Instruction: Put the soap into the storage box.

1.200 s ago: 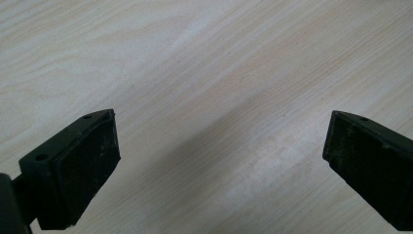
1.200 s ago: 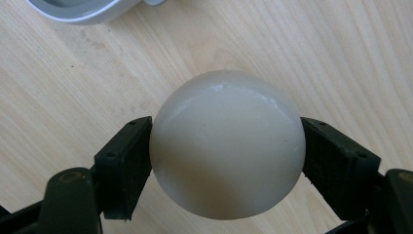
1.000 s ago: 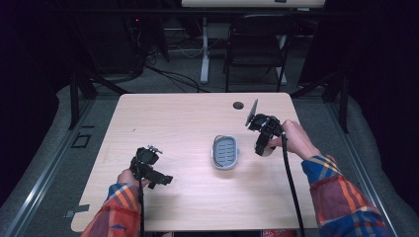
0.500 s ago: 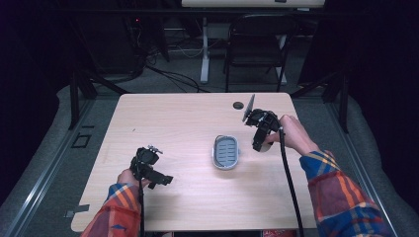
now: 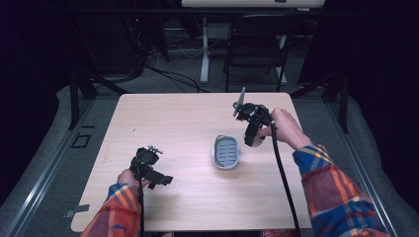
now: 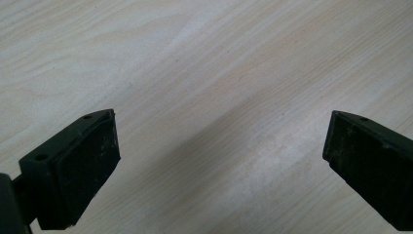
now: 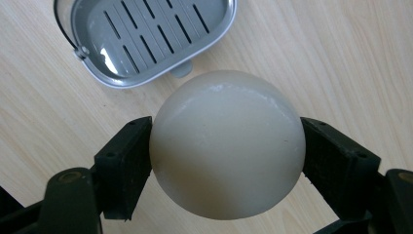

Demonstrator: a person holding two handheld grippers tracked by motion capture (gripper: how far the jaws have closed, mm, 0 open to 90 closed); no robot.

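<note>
The right gripper (image 7: 226,161) is clamping its jaws on a white ball (image 7: 226,144) just beside the grey soap dish (image 7: 146,36); the ball is hanging above the bench (image 5: 188,123). The left gripper (image 6: 219,161), well apart from the dish, is holding its jaws wide and empty.

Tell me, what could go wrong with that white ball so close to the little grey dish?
The right gripper pinches the smooth white ball only at its sides, so it could slip out and roll across the table. The slotted grey soap dish is shallow; dropped from above, the ball might bounce out.
</note>
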